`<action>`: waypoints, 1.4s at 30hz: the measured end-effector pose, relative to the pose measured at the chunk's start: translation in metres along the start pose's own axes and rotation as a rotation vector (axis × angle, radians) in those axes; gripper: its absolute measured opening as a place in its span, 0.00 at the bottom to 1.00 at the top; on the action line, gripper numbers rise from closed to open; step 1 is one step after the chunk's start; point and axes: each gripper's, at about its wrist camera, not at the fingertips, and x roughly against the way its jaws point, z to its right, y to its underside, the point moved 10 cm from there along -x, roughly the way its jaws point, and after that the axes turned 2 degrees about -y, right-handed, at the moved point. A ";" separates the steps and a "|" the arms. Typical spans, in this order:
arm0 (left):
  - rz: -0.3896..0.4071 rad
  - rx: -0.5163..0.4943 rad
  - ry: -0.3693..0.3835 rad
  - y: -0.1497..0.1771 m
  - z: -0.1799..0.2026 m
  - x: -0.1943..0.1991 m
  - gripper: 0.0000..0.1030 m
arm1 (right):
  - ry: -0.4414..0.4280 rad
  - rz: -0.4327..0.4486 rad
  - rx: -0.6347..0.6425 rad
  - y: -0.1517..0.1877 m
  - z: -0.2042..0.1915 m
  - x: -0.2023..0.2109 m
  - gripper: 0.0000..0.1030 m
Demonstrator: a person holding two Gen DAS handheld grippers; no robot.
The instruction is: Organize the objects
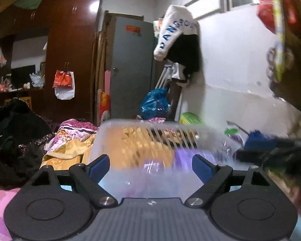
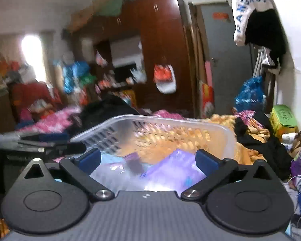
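Observation:
A clear plastic basket with slotted walls (image 1: 150,129) (image 2: 226,140) sits right in front of both grippers on the cluttered bed. It holds purple plastic packets (image 1: 190,156) (image 2: 176,170). My left gripper (image 1: 150,165) is open, its blue pads on either side of the basket's near wall. My right gripper (image 2: 148,159) is open too, its pads on either side of the near wall above the packets. The right gripper also shows in the left wrist view (image 1: 271,146), at the basket's right. The left gripper shows in the right wrist view (image 2: 36,144), at its left.
An orange patterned blanket (image 1: 70,150) (image 2: 248,152) and dark clothes (image 1: 12,132) (image 2: 266,142) lie around the basket. A green tin (image 2: 284,116) stands by the white wall at right. A brown wardrobe (image 1: 70,60) and grey door (image 1: 132,70) stand behind.

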 end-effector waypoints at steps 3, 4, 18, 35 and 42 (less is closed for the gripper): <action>0.011 -0.023 0.011 0.042 0.004 0.037 0.89 | -0.010 0.041 -0.040 0.044 0.002 0.046 1.00; 0.017 -0.026 0.015 0.054 0.005 0.046 0.89 | -0.008 0.044 -0.057 0.060 0.003 0.056 1.00; 0.005 -0.032 0.055 0.104 0.016 0.058 0.89 | 0.024 0.053 -0.024 0.102 -0.006 0.074 0.98; -0.012 0.013 0.122 0.101 0.092 0.011 0.77 | 0.094 0.008 -0.072 0.085 0.010 0.026 0.58; -0.018 0.032 0.121 0.102 0.098 0.001 0.61 | 0.122 -0.001 -0.020 0.088 0.006 0.024 0.46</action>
